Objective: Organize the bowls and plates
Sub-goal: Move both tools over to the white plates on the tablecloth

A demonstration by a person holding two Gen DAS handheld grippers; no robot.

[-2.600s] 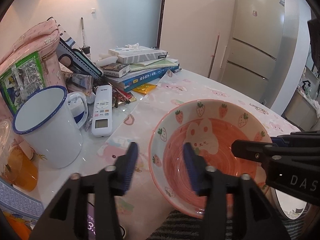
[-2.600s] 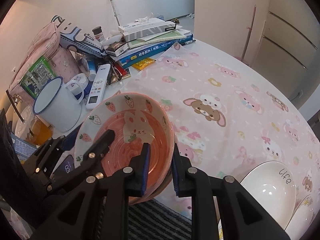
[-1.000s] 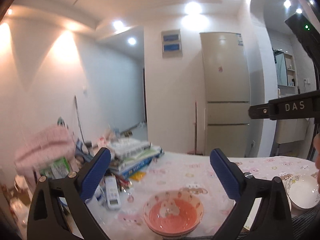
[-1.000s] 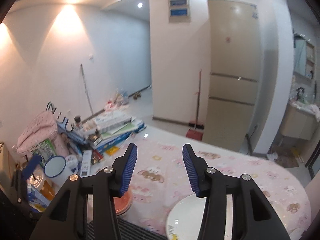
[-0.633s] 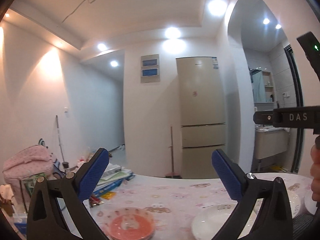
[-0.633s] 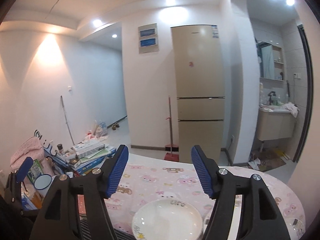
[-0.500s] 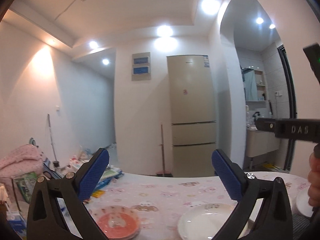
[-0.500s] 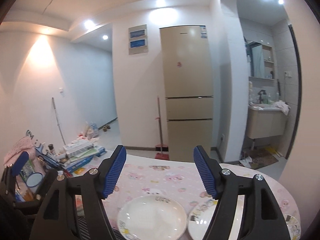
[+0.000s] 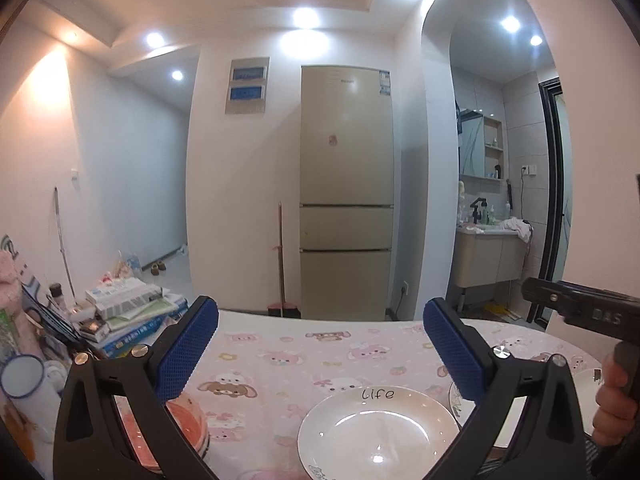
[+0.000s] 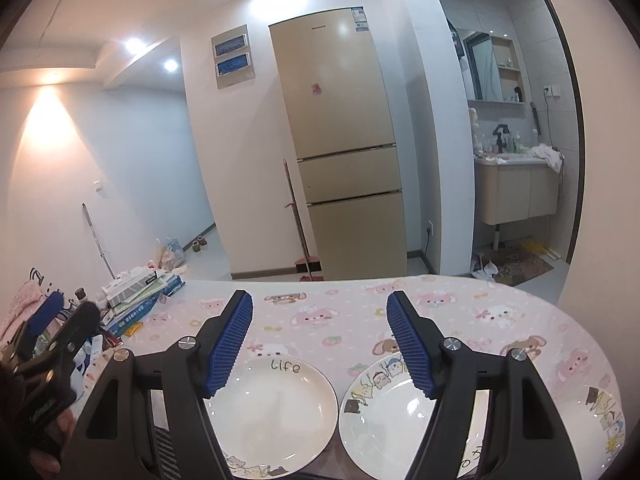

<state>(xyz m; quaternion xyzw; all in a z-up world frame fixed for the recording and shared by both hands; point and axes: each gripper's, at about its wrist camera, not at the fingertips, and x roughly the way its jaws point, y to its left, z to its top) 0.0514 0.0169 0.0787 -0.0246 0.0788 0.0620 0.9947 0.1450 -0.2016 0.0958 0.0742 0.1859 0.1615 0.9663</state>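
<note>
My left gripper (image 9: pixel 320 354) is open and empty, held above the near edge of the table (image 9: pixel 288 354). A pink strawberry bowl (image 9: pixel 186 426) sits stacked on another bowl behind its left finger. A white plate marked "life" (image 9: pixel 378 428) lies below its right finger and also shows in the right wrist view (image 10: pixel 272 408). My right gripper (image 10: pixel 320 344) is open and empty above that plate and a white cartoon plate (image 10: pixel 384 412). Another cartoon plate (image 10: pixel 592 420) lies at the far right.
A stack of books (image 9: pixel 132 312) and a pink bag (image 9: pixel 12 288) crowd the table's left end, with a white enamel mug (image 9: pixel 24 384) near them. A pink bunny tablecloth (image 10: pixel 460 312) covers the table. A tall fridge (image 9: pixel 346 192) stands beyond.
Both grippers let go of the pink bowl, opened wide and rose, tilting up to face the room. They have since swung right, bringing the white plates into view.
</note>
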